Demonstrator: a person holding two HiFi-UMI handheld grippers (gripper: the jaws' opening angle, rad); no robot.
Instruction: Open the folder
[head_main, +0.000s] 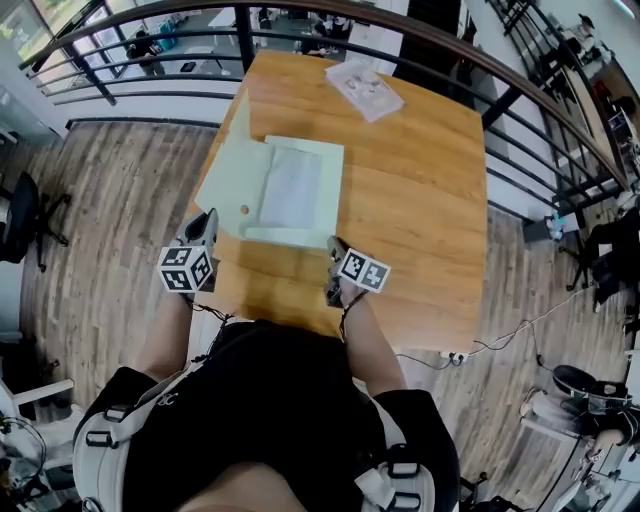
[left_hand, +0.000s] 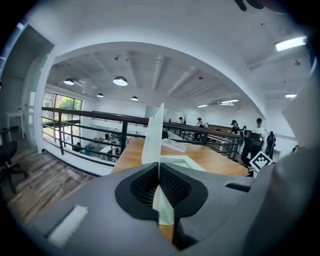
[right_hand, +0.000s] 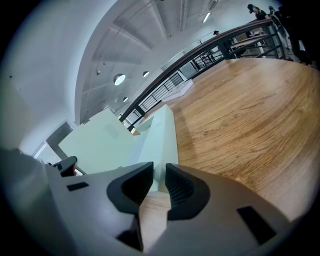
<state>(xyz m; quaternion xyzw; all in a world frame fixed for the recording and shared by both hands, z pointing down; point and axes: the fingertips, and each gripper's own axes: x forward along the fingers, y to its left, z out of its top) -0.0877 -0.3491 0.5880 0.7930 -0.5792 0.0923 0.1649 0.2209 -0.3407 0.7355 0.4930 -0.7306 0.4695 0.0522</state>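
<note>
Plank flooring (head_main: 110, 200) lies left of the wooden table (head_main: 420, 200), with a dark railing (head_main: 150, 85) curving round the far side.

At the table's near left corner, the person's bare left forearm (head_main: 165, 340) reaches forward from the torso. It carries the left gripper (head_main: 207, 220), whose marker cube (head_main: 186, 269) faces up. The gripper points away from the person and a little downward. Its jaws are closed tight on the free edge of the cover (head_main: 230, 185). In the left gripper view the thin pale green sheet stands edge-on, pinched between the ribbed pads (left_hand: 142, 186) and rising above them. The cover is lifted off the base and spreads out past the table's left edge.

Just right of it, the pale green folder (head_main: 333, 190) lies open on the near left part of the table, with a white sheet (head_main: 292, 187) exposed inside.

The right forearm (head_main: 370, 345) also stretches forward over the table's near edge. The right gripper (head_main: 334, 247) is angled downward at the folder's near right corner, and its marker cube (head_main: 363, 271) is tipped toward the right. Its jaws stand partly apart with a narrow gap. In the right gripper view the folder's edge shows just beyond the tips and bare wood shows in the gap, so nothing is clamped.

Farther right and toward the far edge, a flat packet of papers (head_main: 365, 90) rests well apart from the folder.
</note>
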